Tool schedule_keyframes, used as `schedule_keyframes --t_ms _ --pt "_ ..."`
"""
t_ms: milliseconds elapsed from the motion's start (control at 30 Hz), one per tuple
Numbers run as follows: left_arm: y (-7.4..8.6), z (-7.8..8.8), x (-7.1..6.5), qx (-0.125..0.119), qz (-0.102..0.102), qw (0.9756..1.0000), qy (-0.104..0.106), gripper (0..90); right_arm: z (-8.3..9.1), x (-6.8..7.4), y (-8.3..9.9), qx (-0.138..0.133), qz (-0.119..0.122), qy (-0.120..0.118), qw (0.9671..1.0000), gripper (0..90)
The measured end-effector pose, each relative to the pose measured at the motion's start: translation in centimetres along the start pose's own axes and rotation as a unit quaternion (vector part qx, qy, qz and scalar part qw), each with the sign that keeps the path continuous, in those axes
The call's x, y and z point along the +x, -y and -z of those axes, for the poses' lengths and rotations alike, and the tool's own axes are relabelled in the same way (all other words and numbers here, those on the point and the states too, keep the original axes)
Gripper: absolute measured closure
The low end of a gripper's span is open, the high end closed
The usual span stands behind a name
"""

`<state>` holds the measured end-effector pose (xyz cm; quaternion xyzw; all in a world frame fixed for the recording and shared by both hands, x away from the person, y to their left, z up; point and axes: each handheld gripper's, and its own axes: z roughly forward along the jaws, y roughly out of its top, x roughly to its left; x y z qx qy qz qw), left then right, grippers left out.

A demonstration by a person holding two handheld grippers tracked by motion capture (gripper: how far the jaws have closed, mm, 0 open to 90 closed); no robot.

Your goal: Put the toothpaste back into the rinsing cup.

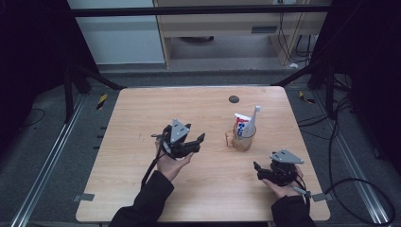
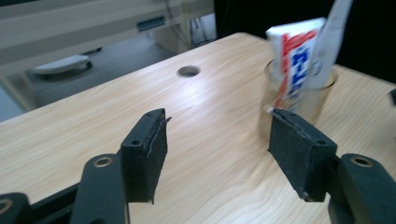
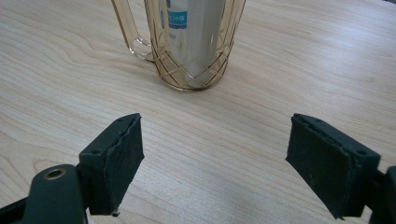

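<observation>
An amber glass mug with a handle stands right of the table's middle. It holds a white, red and blue toothpaste tube and a white toothbrush. My left gripper is held above the table to the left of the mug, open and empty, pointing toward it. In the left gripper view the mug shows beyond the jaws. My right gripper rests low near the front right, open and empty. The right gripper view has the mug ahead of the wide jaws.
The wooden table has a round dark hole near its far edge. Metal rails run along both sides on the floor. Cables lie on the floor at the right, and a pale cabinet stands behind the table.
</observation>
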<state>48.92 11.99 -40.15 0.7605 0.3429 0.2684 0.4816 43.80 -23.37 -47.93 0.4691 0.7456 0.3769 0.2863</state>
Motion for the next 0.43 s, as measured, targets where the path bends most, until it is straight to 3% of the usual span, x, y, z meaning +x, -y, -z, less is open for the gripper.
schedule_keyframes --t_ms 200,267,433 --pt "2.3 2.7 2.0 0.032 -0.007 0.9993 -0.019 32.4 0.0 -0.3 0.1 0.003 -0.004 0.005 1.0000 17.5" --pt "3.2 3.5 2.5 0.030 0.000 0.9993 -0.022 31.7 0.0 -0.5 0.2 0.003 -0.004 0.008 1.0000 17.1" --pt "5.4 4.9 3.7 0.054 0.004 0.9980 -0.033 30.5 0.1 -0.7 0.2 0.004 -0.010 0.010 0.9999 16.5"
